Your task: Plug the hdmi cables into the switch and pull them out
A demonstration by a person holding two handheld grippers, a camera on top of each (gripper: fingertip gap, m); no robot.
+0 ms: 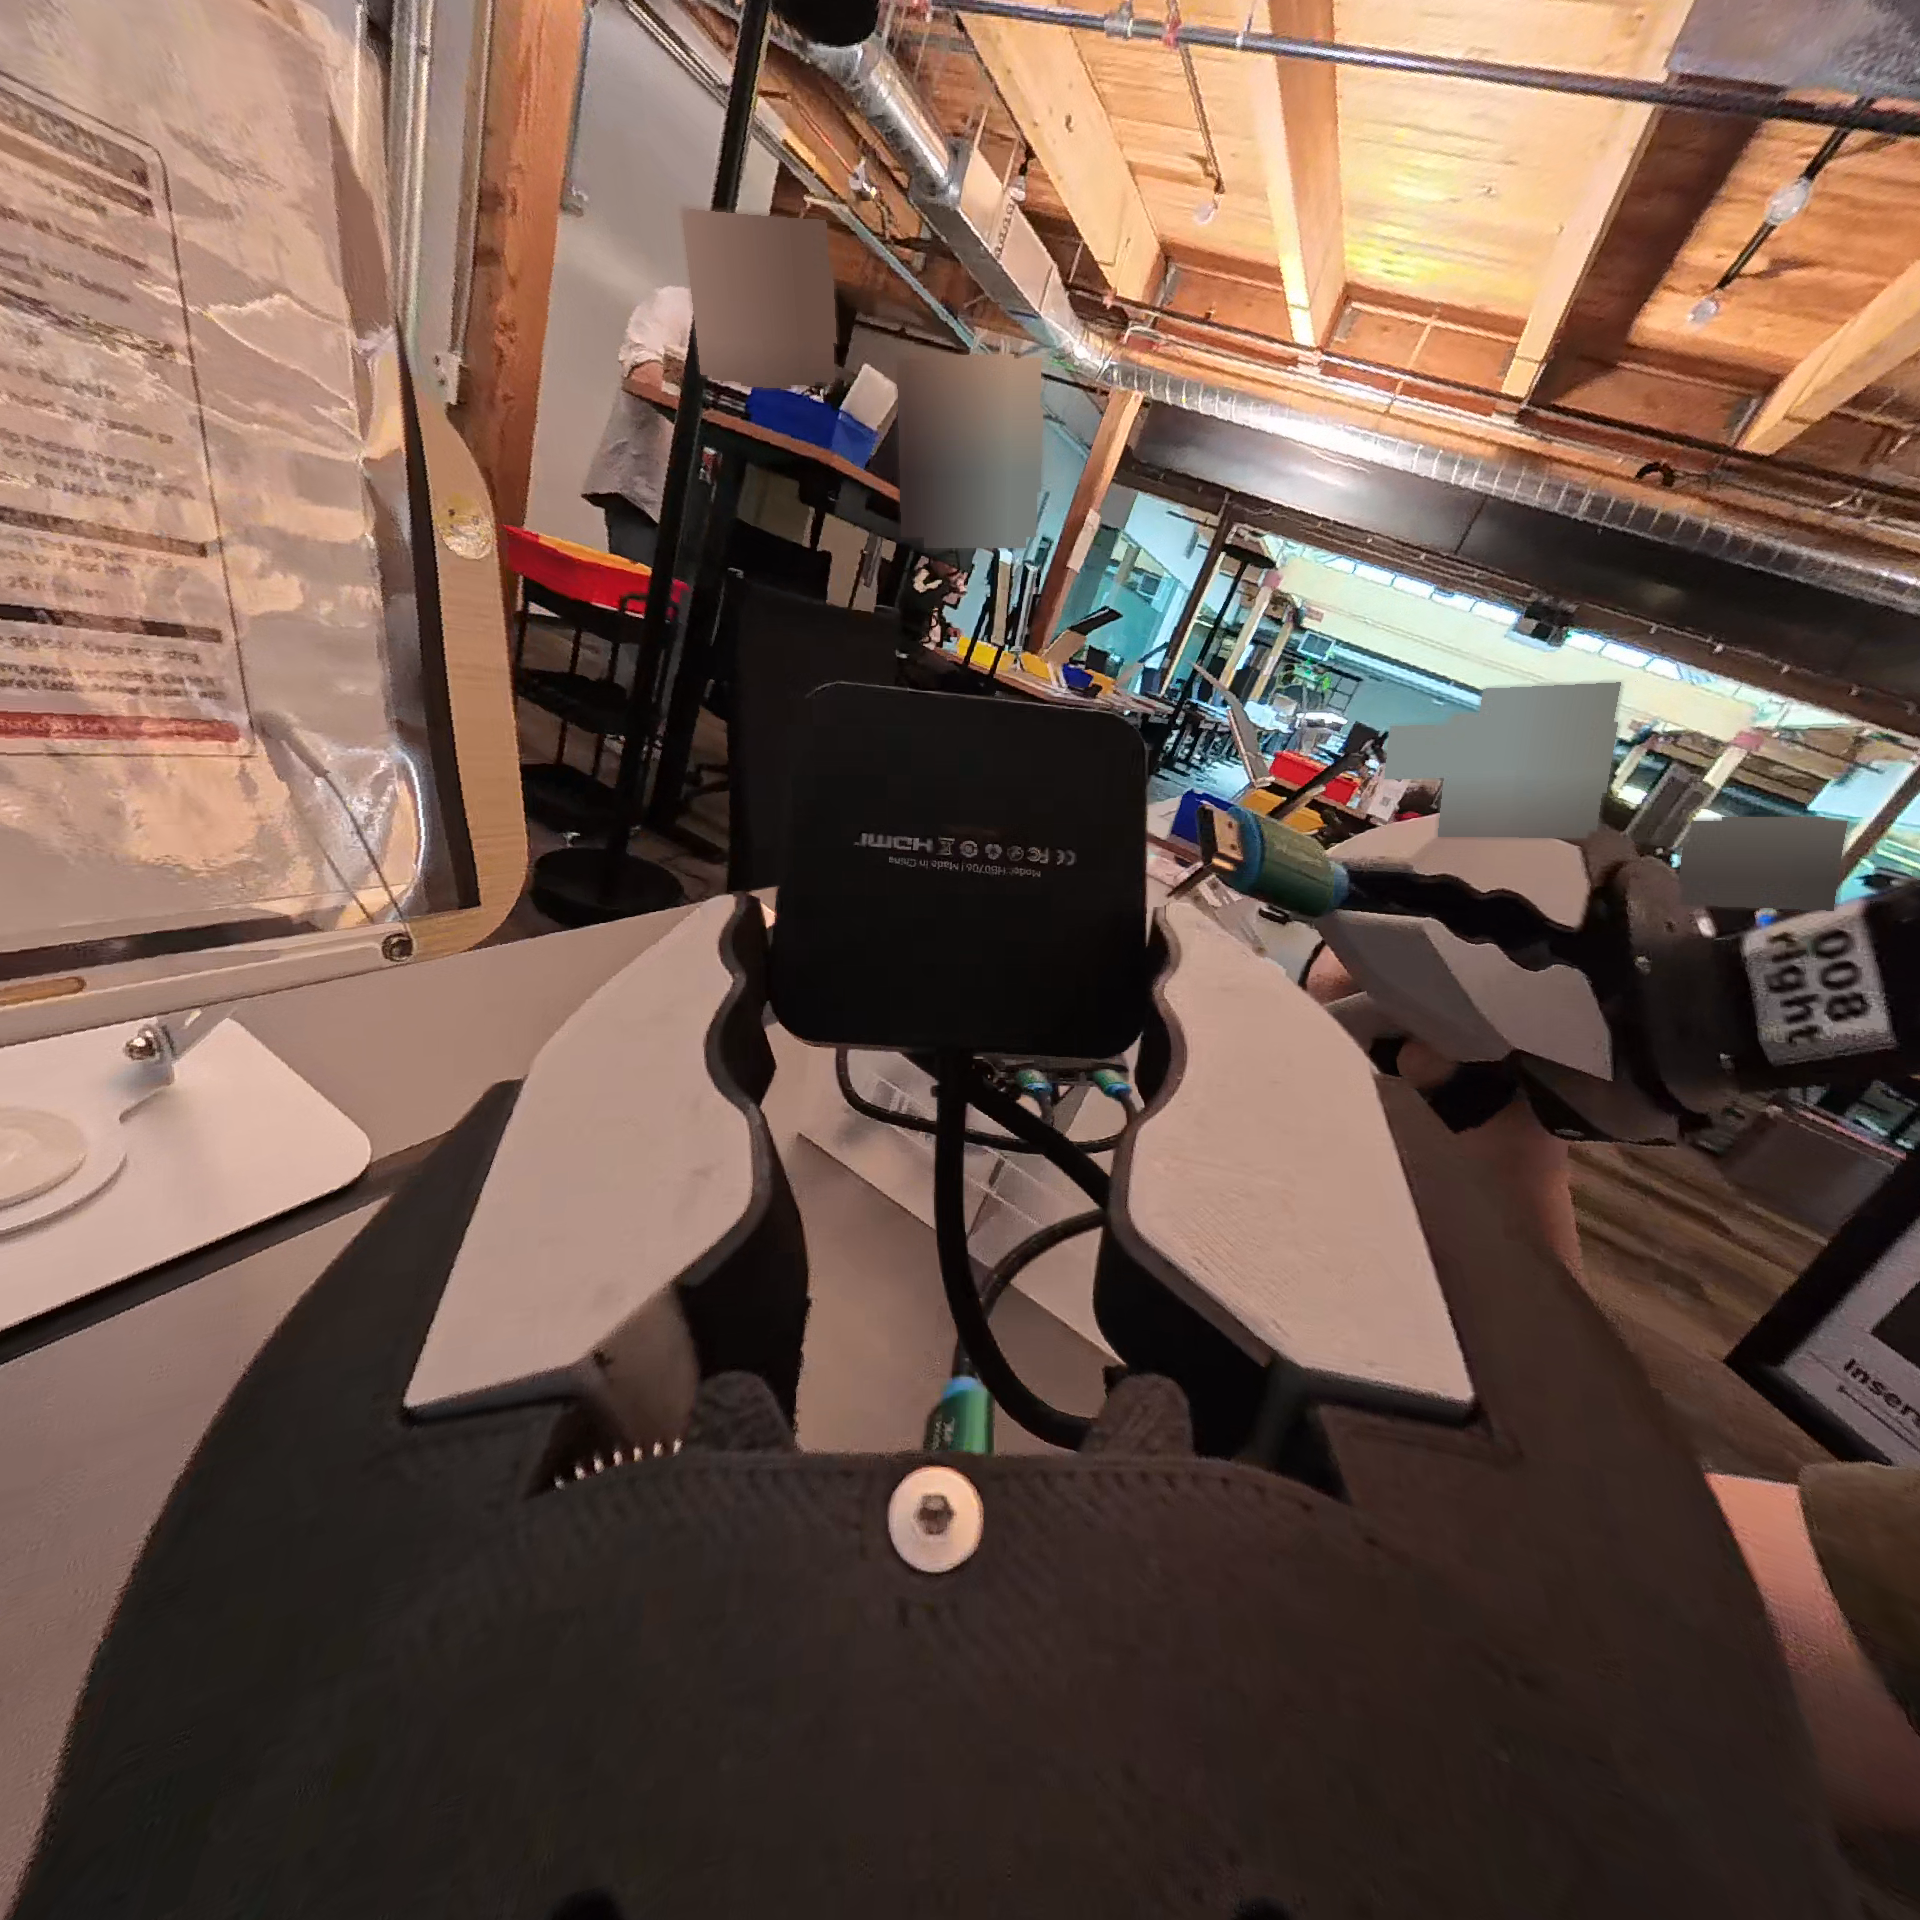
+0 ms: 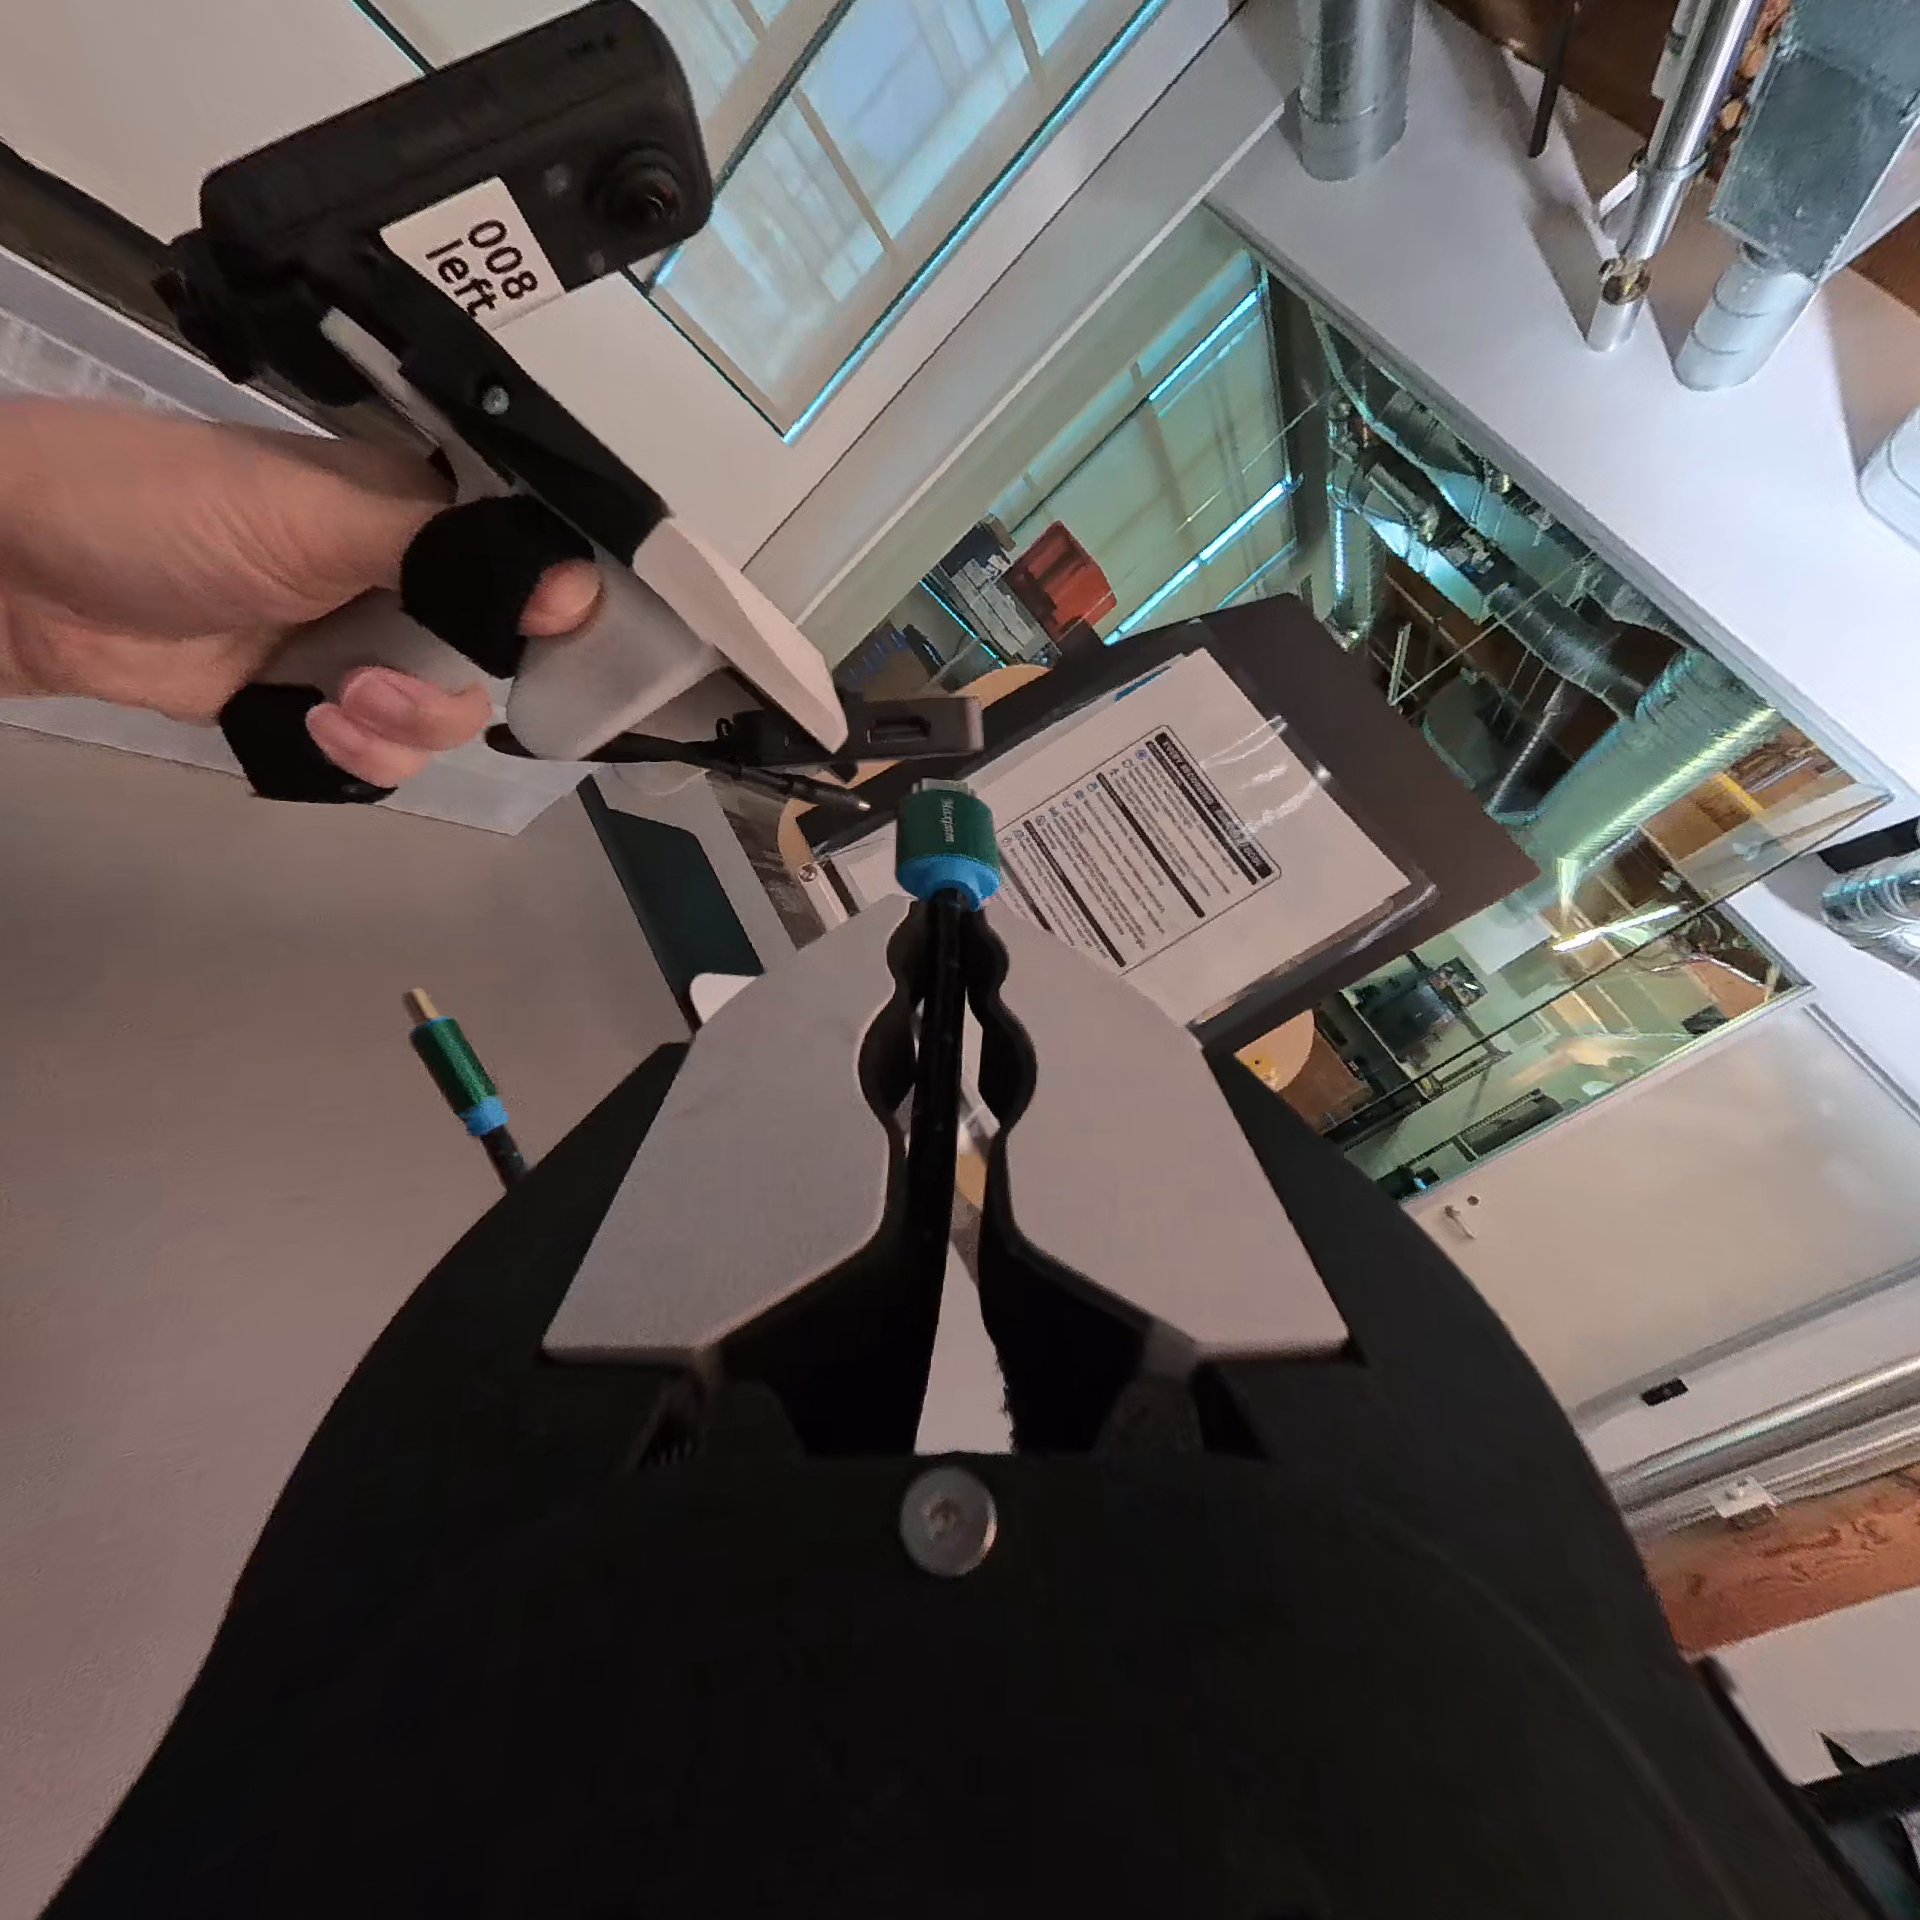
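My left gripper [image 1: 956, 966] is shut on the black square HDMI switch [image 1: 961, 862] and holds it up off the table, its own black lead hanging down. In the right wrist view the switch [image 2: 914, 727] shows edge-on with an open port facing me. My right gripper [image 2: 945, 945] is shut on the black cable just behind a green HDMI plug with a blue collar [image 2: 943, 847]. The plug's tip sits a short way below the switch, apart from it. In the left wrist view that plug [image 1: 1262, 857] points at the switch's right side.
A second green HDMI plug [image 2: 457, 1070] lies on the grey table [image 2: 260, 1143]. More green plugs [image 1: 1070, 1086] lie below the switch. A framed instruction sheet on a white stand [image 1: 156, 520] is at the left, another sign [image 2: 1153, 831] beyond the plug.
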